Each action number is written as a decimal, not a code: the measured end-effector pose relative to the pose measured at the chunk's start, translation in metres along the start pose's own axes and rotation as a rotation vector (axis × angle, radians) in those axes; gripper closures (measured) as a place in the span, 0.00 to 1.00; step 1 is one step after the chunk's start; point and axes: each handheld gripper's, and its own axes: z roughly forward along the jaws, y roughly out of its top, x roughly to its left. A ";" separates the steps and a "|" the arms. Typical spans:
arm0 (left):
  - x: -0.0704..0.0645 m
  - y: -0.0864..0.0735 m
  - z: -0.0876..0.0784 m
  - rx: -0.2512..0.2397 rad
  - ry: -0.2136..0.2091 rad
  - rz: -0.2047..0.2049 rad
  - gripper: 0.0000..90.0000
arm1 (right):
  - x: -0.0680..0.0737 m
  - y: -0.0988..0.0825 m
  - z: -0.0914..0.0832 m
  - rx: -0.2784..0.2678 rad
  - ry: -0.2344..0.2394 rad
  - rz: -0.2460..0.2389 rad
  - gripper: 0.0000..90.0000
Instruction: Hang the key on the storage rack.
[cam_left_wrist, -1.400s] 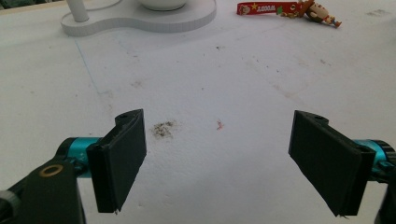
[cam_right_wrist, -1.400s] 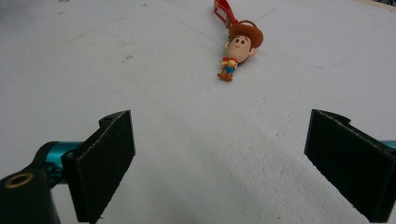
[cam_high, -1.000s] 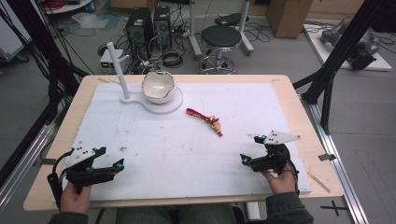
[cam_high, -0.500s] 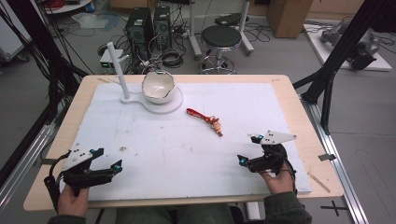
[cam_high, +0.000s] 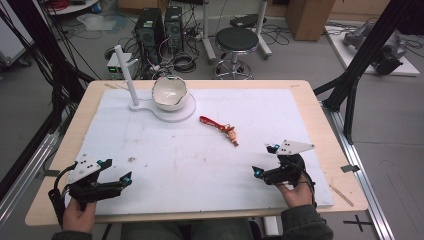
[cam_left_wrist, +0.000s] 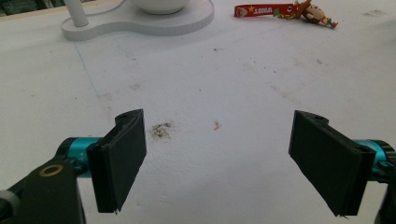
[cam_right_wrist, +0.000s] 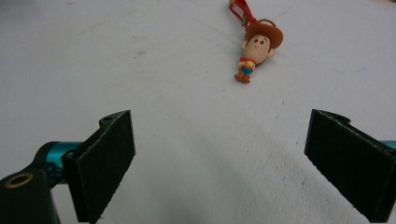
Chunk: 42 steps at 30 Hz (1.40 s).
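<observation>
Small cowboy-figure keychain on a red strap (cam_high: 220, 127) lying flat on the white foam mat (cam_high: 210, 165), near table centre, at about four o'clock from the white bowl on its round white stand (cam_high: 170, 95). Right gripper (cam_high: 265, 160) resting well apart at about five o'clock from the keychain, jaws spread wide, empty. Left gripper (cam_high: 114, 170) at the mat's eight o'clock corner, likewise wide open, holding nothing.

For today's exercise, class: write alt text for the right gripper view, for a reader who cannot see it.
A small cowboy figure on a red strap lies on a white table, ahead of the open right gripper. Its two black jaws stand wide apart, holding nothing.
</observation>
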 end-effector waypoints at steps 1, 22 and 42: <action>0.000 0.000 0.000 -0.002 0.001 -0.004 0.22 | -0.001 0.001 0.000 -0.002 0.003 -0.002 0.08; 0.000 0.002 0.002 -0.022 -0.006 -0.003 0.22 | -0.018 0.046 0.001 0.029 -0.016 -0.011 0.08; -0.001 0.002 0.003 -0.022 -0.006 0.004 0.22 | -0.029 0.083 0.021 0.069 0.036 -0.016 0.08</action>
